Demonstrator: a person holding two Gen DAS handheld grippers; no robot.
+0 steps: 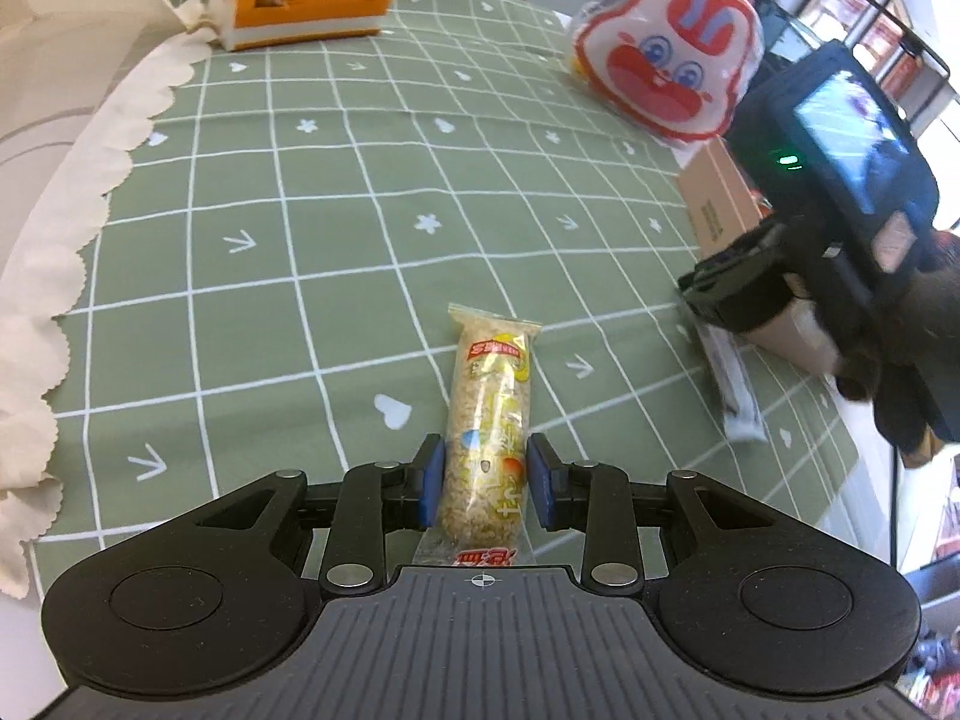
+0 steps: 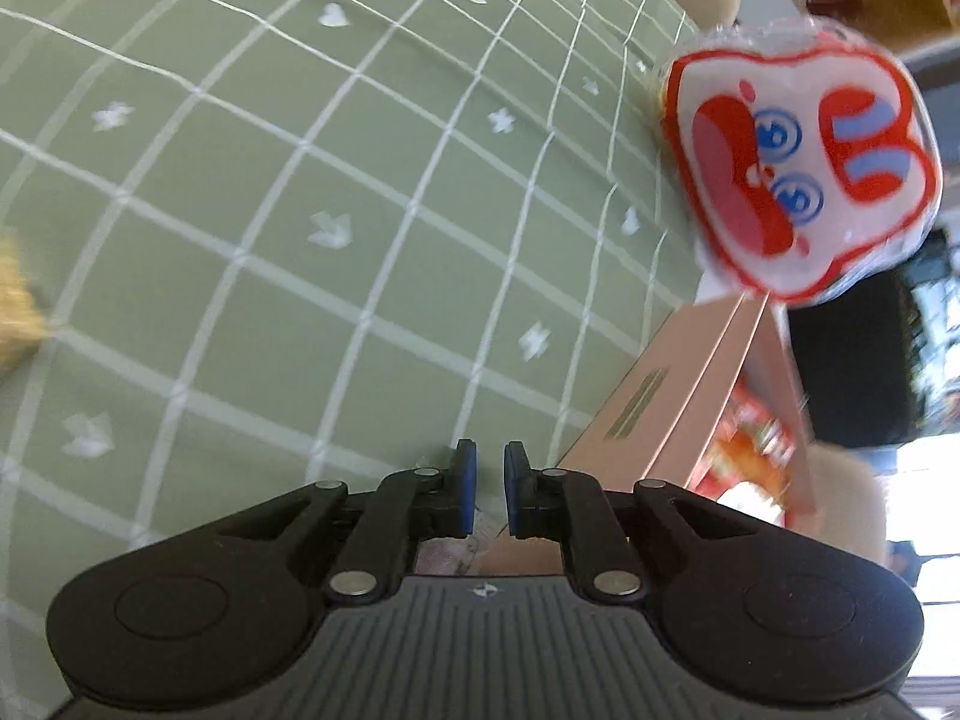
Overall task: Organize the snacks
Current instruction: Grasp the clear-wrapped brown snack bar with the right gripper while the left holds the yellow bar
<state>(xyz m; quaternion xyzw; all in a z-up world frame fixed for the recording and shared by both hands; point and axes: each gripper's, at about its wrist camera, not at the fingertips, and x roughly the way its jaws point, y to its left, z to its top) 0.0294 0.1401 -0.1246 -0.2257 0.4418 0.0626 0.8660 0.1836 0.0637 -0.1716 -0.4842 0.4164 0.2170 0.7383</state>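
The left claw (image 1: 486, 483) pinches a rice-cracker bar (image 1: 489, 420) mid-length above the table (image 1: 270, 210) — light, crumbly, slick wrapper, so grip gently. The right claw (image 2: 485, 489) — pressed together, empty.

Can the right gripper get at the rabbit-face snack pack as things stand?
Probably yes. The right gripper is shut with nothing visibly between its pads, and the rabbit-face pack sits ahead on the cardboard box with nothing in between. It would need to open wide; the pack looks bulky.
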